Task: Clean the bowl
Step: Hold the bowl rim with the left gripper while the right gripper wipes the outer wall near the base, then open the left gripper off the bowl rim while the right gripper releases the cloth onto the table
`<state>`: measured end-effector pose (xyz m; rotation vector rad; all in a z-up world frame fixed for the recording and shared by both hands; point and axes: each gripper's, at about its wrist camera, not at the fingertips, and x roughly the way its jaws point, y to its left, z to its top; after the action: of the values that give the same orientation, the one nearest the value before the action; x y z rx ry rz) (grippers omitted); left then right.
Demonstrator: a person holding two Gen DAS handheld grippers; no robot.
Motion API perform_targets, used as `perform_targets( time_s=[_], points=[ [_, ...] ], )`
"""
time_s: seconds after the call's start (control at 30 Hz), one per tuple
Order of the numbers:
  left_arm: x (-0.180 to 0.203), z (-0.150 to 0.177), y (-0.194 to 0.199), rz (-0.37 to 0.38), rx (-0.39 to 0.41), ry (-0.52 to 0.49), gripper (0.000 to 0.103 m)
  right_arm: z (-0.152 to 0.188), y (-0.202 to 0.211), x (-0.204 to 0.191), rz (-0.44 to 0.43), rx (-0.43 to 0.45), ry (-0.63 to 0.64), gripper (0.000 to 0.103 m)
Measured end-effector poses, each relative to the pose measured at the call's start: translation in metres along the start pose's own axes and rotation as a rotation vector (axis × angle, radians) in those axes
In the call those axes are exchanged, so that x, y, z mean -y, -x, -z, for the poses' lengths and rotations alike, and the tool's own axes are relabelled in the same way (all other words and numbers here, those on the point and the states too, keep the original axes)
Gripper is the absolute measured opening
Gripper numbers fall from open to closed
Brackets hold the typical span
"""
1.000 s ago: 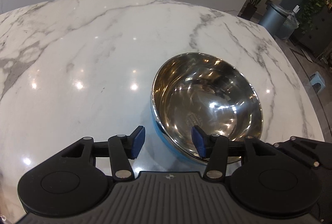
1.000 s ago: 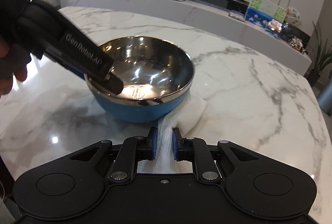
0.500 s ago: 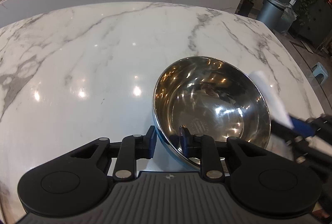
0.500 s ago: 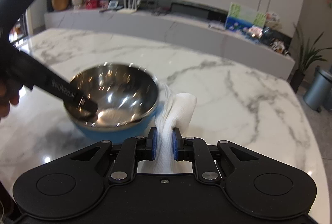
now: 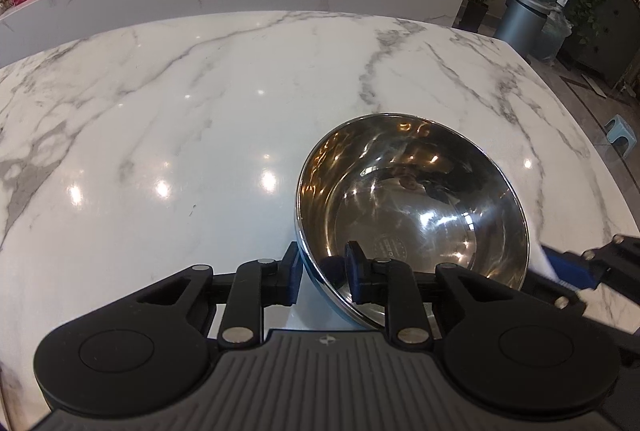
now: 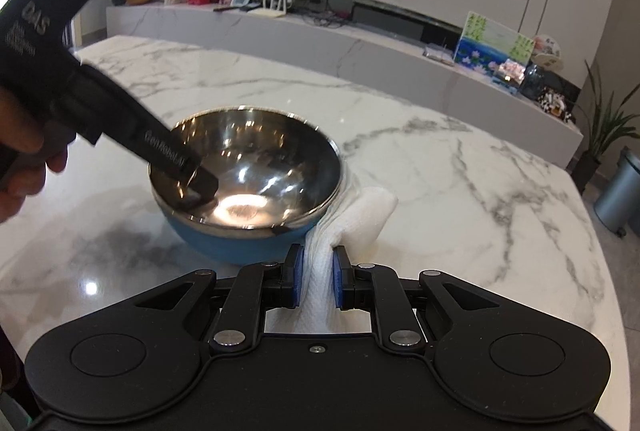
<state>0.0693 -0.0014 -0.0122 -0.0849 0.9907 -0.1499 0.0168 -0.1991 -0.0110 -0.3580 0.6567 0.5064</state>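
A steel bowl [image 5: 412,203] with a blue outside [image 6: 244,171] sits on the white marble table [image 5: 200,119], tilted a little. My left gripper [image 5: 322,273] is shut on the bowl's near rim, one finger inside and one outside. From the right wrist view that gripper [image 6: 192,187] reaches in from the left, held by a hand [image 6: 24,167]. My right gripper [image 6: 316,273] is shut on a folded white paper towel [image 6: 360,215], just right of the bowl and touching its outer wall. The right gripper's blue pad [image 5: 568,267] shows at the bowl's right side.
A long marble counter [image 6: 360,47] with a router, frames and boxes runs behind the table. A grey bin [image 5: 520,19] and potted plants stand at the far right, off the table. A small stool [image 5: 620,129] sits on the floor past the right edge [image 5: 592,135].
My left gripper has closed on the bowl's rim and the bowl now tilts. My right gripper with the towel rose, then came back close beside the bowl.
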Motion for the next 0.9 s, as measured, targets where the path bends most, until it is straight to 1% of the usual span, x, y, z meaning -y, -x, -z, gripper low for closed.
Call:
perform_targets(
  time_s=[0.17, 0.27, 0.37, 0.47, 0.67, 0.7, 0.73, 0.83, 0.9],
  points=[
    [0.000, 0.000, 0.000, 0.000, 0.000, -0.001, 0.021, 0.003, -0.007, -0.006, -0.016, -0.036, 0.011, 0.013],
    [-0.001, 0.000, 0.000, 0.004, 0.001, 0.002, 0.021, 0.006, -0.013, -0.015, -0.034, -0.066, 0.041, 0.013],
    [-0.002, 0.000, 0.000, 0.010, 0.004, 0.008, 0.021, 0.007, -0.016, -0.018, -0.029, -0.076, 0.055, 0.013],
    [-0.003, 0.000, 0.001, 0.014, 0.011, 0.014, 0.021, 0.005, -0.015, -0.014, -0.007, -0.083, 0.030, 0.013],
    [-0.006, 0.000, 0.010, 0.021, 0.060, 0.032, 0.024, 0.003, -0.011, 0.005, 0.081, -0.082, -0.043, 0.013],
    [-0.007, 0.000, 0.012, 0.022, 0.069, 0.036, 0.029, 0.003, -0.010, 0.008, 0.096, -0.078, -0.059, 0.013],
    [-0.007, -0.001, 0.013, 0.023, 0.078, 0.039, 0.036, 0.002, -0.009, 0.013, 0.109, -0.073, -0.081, 0.013],
    [-0.009, -0.001, 0.018, 0.027, 0.104, 0.049, 0.046, 0.000, -0.005, 0.027, 0.113, -0.059, -0.162, 0.013],
    [-0.011, -0.002, 0.020, 0.029, 0.120, 0.059, 0.049, 0.000, -0.004, 0.035, 0.105, -0.064, -0.210, 0.013]
  ],
)
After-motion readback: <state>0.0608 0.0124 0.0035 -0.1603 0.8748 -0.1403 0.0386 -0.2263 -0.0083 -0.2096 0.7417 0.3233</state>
